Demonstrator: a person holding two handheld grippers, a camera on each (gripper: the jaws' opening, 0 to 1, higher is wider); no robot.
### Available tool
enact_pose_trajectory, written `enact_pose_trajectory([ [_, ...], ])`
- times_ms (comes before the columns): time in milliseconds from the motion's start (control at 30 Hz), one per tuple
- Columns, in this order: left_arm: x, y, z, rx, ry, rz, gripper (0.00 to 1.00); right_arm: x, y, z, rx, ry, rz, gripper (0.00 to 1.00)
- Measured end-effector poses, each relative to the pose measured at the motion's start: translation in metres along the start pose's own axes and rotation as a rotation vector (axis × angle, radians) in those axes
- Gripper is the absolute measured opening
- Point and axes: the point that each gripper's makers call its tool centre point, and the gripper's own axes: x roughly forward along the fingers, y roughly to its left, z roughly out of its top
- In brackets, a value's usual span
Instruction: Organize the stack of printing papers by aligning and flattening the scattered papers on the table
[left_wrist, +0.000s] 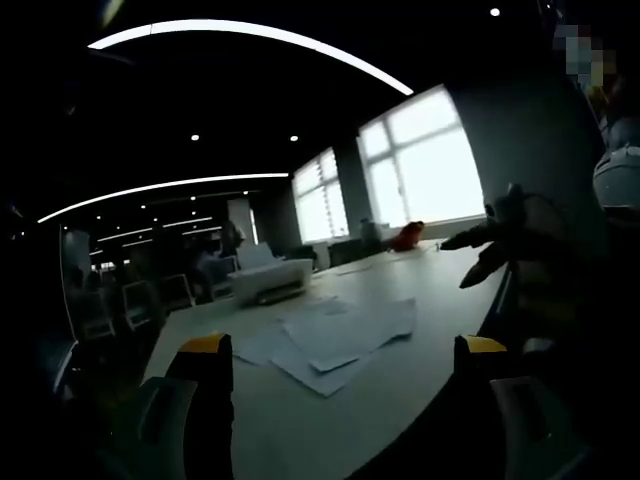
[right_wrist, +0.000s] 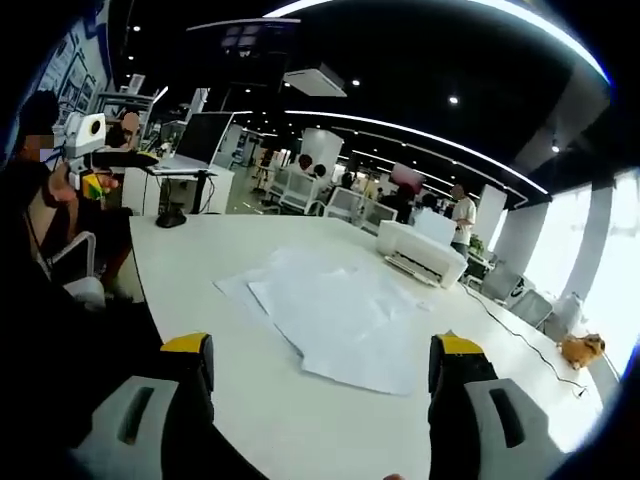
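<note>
Both tongs, left (left_wrist: 340, 350) and right (right_wrist: 320, 350), hung spread and empty over loose papers (right_wrist: 335, 315) on the surface (right_wrist: 200, 290); squaring edges together looked wisest.

No legible text, labels, brands or numbers anywhere. Blank white faces on the scattered papers (right_wrist: 340, 315) across the bench (right_wrist: 200, 290); no readable marking on the printer (right_wrist: 420, 252); wall graphics (right_wrist: 70, 60) at far left too blurred to make out.

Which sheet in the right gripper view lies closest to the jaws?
The large top sheet, whose corner points toward the right gripper; the other papers fan out beyond it, toward the printer.
</note>
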Motion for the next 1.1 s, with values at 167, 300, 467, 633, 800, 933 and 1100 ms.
enact_pose_trajectory([
  [167, -0.001, -0.001, 0.001, 0.002, -0.002, -0.001, 0.94, 0.001, 0.0, -0.001, -0.011, 0.009, 0.002, 0.84],
  [300, -0.001, -0.001, 0.001, 0.003, -0.004, -0.001, 0.94, 0.002, -0.001, 0.001, -0.015, 0.008, 0.0, 0.84],
  [467, -0.001, -0.002, 0.001, 0.004, -0.004, -0.004, 0.94, 0.004, -0.003, 0.003, -0.015, 0.002, 0.0, 0.84],
  [633, -0.001, -0.002, 0.002, 0.006, -0.007, -0.004, 0.94, 0.008, -0.002, 0.006, -0.018, -0.001, 0.004, 0.84],
  [800, -0.001, -0.002, 0.003, 0.009, -0.008, -0.004, 0.94, 0.013, -0.001, 0.008, -0.025, 0.0, 0.011, 0.84],
  [933, -0.002, -0.002, 0.004, 0.009, -0.009, -0.004, 0.94, 0.015, -0.002, 0.01, -0.026, -0.002, 0.011, 0.84],
  [1100, -0.001, -0.003, 0.005, 0.009, -0.009, -0.007, 0.94, 0.016, -0.002, 0.014, -0.028, -0.007, 0.014, 0.84],
])
